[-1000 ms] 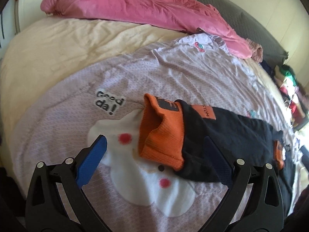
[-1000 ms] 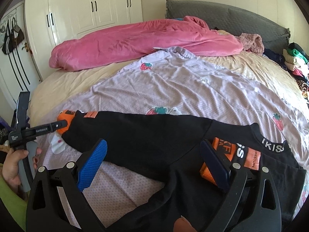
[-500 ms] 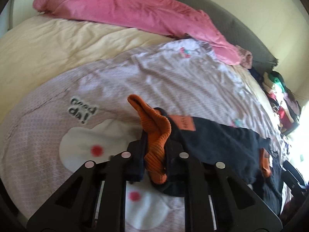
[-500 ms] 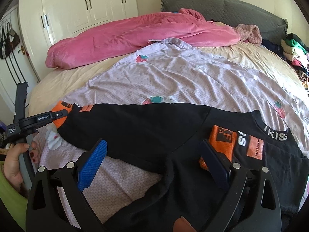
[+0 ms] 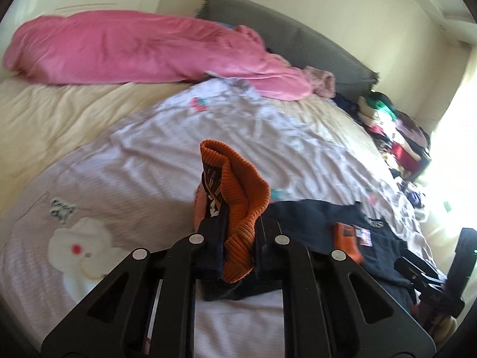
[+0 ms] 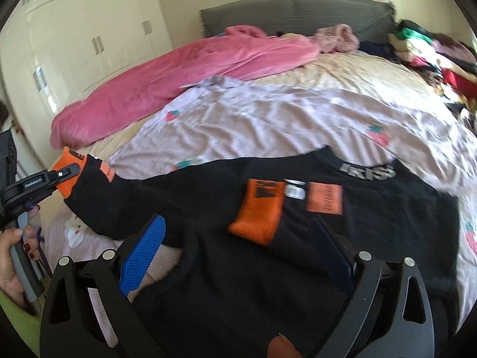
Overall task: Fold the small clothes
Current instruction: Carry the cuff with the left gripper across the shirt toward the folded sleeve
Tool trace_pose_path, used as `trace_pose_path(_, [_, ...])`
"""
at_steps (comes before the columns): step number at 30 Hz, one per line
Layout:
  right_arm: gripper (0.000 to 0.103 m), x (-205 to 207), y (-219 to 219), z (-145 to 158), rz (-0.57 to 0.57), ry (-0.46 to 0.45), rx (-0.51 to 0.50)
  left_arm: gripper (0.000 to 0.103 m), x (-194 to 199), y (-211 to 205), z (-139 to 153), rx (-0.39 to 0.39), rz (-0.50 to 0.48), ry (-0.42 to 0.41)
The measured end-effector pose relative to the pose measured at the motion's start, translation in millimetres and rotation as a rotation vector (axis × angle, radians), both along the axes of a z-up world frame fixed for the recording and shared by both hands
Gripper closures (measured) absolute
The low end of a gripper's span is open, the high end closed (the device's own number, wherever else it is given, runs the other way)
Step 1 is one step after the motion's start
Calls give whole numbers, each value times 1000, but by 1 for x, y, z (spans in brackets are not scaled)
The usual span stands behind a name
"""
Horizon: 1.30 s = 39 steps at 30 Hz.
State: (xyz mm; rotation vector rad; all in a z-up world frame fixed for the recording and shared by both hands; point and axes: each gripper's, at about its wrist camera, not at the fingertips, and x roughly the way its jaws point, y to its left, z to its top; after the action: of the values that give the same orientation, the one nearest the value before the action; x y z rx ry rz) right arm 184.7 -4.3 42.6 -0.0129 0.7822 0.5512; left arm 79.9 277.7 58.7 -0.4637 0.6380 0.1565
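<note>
A small black sweatshirt (image 6: pixel 298 208) with orange cuffs and patches lies on a lilac quilt (image 6: pixel 268 125). My left gripper (image 5: pixel 238 247) is shut on the orange ribbed cuff (image 5: pixel 238 197) of one sleeve and holds it up off the quilt; it also shows in the right wrist view (image 6: pixel 64 176) at the far left with the sleeve stretched out. My right gripper (image 6: pixel 238 247) is open and empty, low over the sweatshirt's body. The other sleeve's orange cuff (image 6: pixel 259 208) lies folded across the chest between its blue fingers (image 6: pixel 143 244).
A pink duvet (image 6: pixel 179 68) lies across the back of the bed by a grey headboard (image 6: pixel 298 9). A pile of mixed clothes (image 6: pixel 432 50) sits at the far right. White wardrobes (image 6: pixel 74 38) stand on the left.
My left gripper closed on the orange cuff and lifted it, pulling the sleeve out to the left. My right gripper stayed open and moved closer over the sweatshirt.
</note>
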Motion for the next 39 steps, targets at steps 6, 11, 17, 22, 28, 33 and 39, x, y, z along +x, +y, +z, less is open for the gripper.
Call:
trace_pose_path(6, [7,0,-57,4,-102,7,46,96,15,-49,15,12,-84,-24])
trace_pose_path(11, [7,-3,-92,9,-159,9,80,96,27,-92,20,24,-166,-31])
trace_pose_path(17, [7,-11,-135,12,-222,0,104,96,42,-140,10,30,-255,-3])
trace_pose_path(22, [7,-15,-163,9,-274,7,122,96,51,-176,-3,37,-329,29])
trace_pose_path(28, [7,-20,-186,3,-313,18,130,96,57,-210,-19,49,-398,71])
trace_pose_path(33, [7,-20,-193,1,-328,24,134,94,62,-227,-34,34,-436,105])
trace_pose_path(39, [7,-20,-195,0,-334,27,137,83,63,-238,-49,2,-480,145])
